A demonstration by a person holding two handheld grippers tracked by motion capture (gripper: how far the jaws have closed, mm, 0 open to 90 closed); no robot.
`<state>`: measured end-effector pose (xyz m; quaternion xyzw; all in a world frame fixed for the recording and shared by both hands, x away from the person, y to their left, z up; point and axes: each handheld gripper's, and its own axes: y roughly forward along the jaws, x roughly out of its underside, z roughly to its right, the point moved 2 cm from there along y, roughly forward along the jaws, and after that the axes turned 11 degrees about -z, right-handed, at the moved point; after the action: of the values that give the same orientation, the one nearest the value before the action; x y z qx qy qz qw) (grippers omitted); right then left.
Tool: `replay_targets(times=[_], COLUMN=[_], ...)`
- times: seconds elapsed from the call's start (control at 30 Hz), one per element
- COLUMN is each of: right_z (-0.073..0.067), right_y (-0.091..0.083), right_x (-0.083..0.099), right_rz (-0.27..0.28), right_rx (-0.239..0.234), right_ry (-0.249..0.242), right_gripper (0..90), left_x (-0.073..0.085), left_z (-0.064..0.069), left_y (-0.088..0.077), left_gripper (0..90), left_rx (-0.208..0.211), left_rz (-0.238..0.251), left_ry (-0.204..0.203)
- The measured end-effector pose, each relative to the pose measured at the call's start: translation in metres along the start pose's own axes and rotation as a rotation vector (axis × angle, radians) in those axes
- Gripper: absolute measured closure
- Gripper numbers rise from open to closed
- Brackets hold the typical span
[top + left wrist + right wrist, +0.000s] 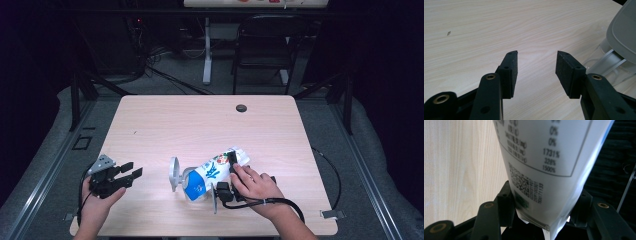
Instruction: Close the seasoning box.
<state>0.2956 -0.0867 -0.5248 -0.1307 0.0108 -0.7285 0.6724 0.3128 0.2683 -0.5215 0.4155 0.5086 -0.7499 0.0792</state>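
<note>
Dim room beyond a pale wooden table (165,125): grey floor (190,70), black folding chair (265,45), perhaps a white desk leg (207,50).

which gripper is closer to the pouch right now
Right. The right gripper is shut on the pouch at one end. The left gripper is open, apart from the pouch, off to its left in the high view.

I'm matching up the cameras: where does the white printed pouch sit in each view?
High view: the pouch lies tilted at lower centre, its right end in the right gripper.
Left gripper view: the grey lid at the right edge is the one beside the pouch's lower end.
Right gripper view: the pouch rises through the centre, clamped at the bottom.
Shared landmark: the light wooden table.
</note>
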Motion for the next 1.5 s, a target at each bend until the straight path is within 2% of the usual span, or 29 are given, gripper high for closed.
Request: replay_targets(times=[0.3,0.57,1.5], right_z=[0.0021,0.0016,0.0030], right_y=[-0.0009,0.0003,-0.0001], right_x=[-0.0007,-0.0010,-0.0017], right_rz=[-0.013,0.002,-0.005], right_rx=[0.003,0.009,0.016], right_ry=[-0.020,-0.019,-0.039], right_gripper=[48.1,48.1,48.5], left_x=[-0.0001,0.0002,-0.0001], left_z=[0.0002,-0.0007,-0.0007], left_y=[-0.0002,-0.0001,-0.0007], left_gripper=[52.9,52.9,52.9], left_rx=[0.001,-0.002,-0.002], left_rz=[0.001,-0.001,0.003], left_ry=[-0.003,-0.002,-0.007])
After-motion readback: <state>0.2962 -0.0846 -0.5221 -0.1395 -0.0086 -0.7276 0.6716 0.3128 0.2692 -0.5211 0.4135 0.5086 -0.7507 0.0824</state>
